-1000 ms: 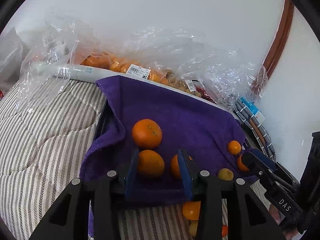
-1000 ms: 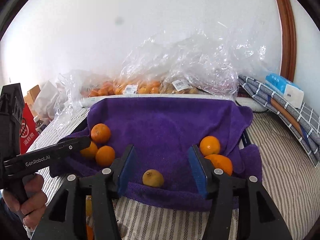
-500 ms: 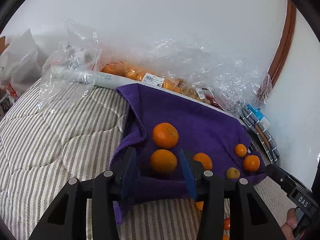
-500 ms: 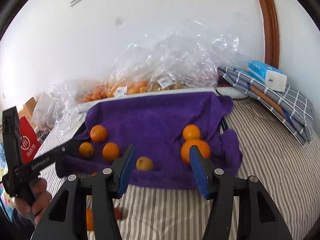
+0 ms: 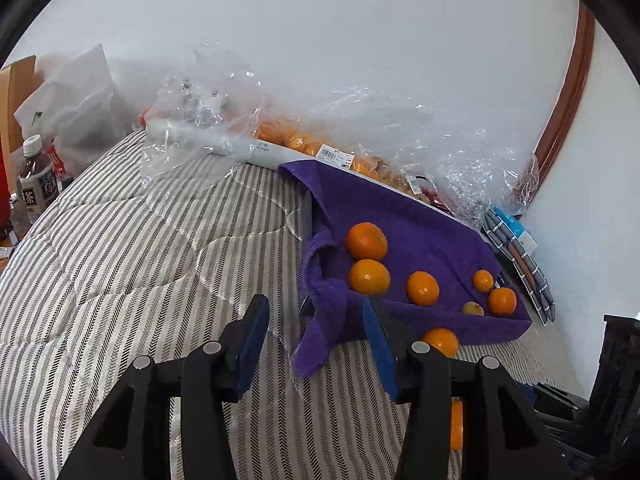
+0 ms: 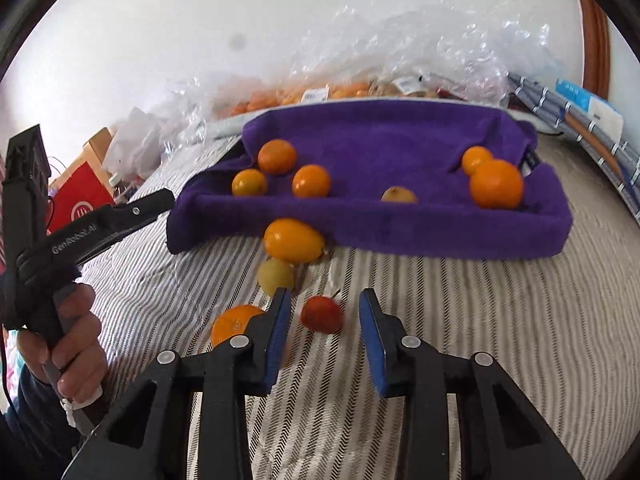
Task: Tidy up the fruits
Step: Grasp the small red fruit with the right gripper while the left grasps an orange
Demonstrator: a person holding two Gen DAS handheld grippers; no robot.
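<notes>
A purple towel [image 6: 400,232] lines a shallow tray on the striped bed and holds several oranges [image 6: 496,184] and one small yellowish fruit [image 6: 398,194]. In front of it lie loose fruits: a yellow-orange oval one [image 6: 294,240], a pale yellow one [image 6: 276,276], an orange [image 6: 232,324] and a small red fruit [image 6: 322,314]. My right gripper [image 6: 324,318] points down at the red fruit. Its jaws are closing with the fruit between them, the pads a little clear of it. My left gripper [image 5: 316,340] hovers at the towel's left corner [image 5: 320,344], jaws opening, holding nothing.
Crinkled clear bags of fruit [image 5: 320,148] line the wall behind the tray. A drink bottle [image 5: 34,188] and a red bag [image 6: 80,200] stand off the bed's left side. Folded checked cloth [image 6: 560,120] with a blue-white box [image 6: 588,104] lies at the right. Striped bedcover [image 5: 120,260] spreads left.
The left gripper pulled back and leftward from the oranges, and its jaws widened. The right gripper dropped from over the tray to the loose fruits in front, and its jaws narrowed around the red fruit.
</notes>
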